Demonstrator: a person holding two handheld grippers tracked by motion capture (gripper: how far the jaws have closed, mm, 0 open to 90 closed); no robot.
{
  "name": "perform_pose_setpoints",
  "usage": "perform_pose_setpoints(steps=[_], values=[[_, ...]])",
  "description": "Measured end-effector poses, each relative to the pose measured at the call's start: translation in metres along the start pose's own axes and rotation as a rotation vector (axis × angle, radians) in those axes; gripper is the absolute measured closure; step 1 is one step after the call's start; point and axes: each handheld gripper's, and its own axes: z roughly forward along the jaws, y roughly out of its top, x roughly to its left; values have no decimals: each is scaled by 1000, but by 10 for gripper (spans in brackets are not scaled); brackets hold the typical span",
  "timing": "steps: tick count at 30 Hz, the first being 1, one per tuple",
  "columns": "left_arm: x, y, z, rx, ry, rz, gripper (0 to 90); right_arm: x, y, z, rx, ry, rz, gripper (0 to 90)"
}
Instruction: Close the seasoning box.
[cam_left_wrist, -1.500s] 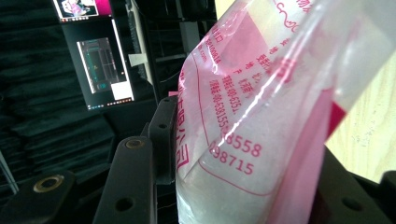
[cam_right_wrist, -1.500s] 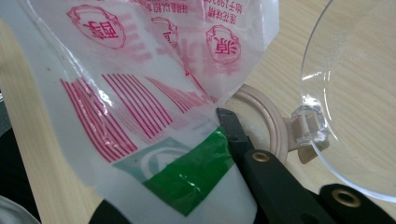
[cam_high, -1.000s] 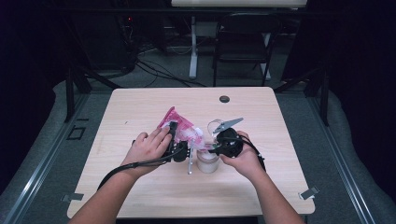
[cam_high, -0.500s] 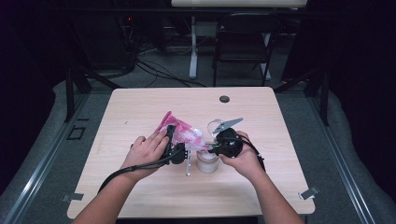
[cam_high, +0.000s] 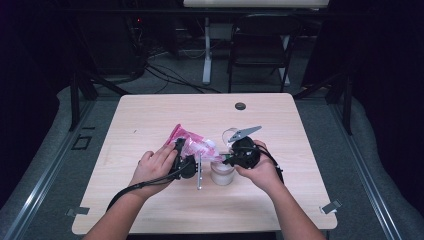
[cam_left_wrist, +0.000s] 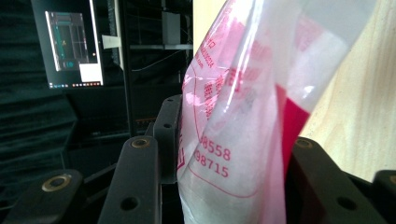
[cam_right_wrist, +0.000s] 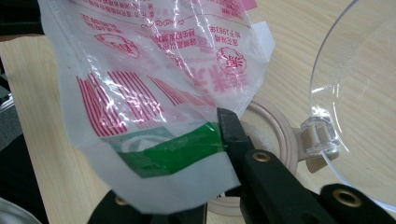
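A plastic bag (cam_high: 194, 146) with pink and red print hangs just above the table between both hands. In the left gripper view the bag (cam_left_wrist: 233, 140) is pinched between the two black jaws of my left gripper (cam_left_wrist: 224, 182), which is shut on it. My right gripper (cam_right_wrist: 198, 149) is shut on the bag's lower corner at a green band (cam_right_wrist: 177, 151); one jaw lies on top and the other is hidden under the plastic. Below stands a small pale jar (cam_high: 221, 173) with its clear hinged lid (cam_right_wrist: 359, 93) swung open. My left gripper (cam_high: 181, 149) and right gripper (cam_high: 226, 159) face each other over the jar.
A thin pale rod (cam_high: 199, 173) lies on the wooden table (cam_high: 150, 115) just left of the jar. A small black disc (cam_high: 240, 106) sits near the far edge. A chair (cam_high: 260, 50) and cables are on the floor beyond the table.
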Motion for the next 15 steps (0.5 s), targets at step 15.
perform_pose_setpoints(steps=[15], values=[[-11, -5, 1, 0, -36, -104, 646, 3, 1, 0, -15, -6, -7, 893]])
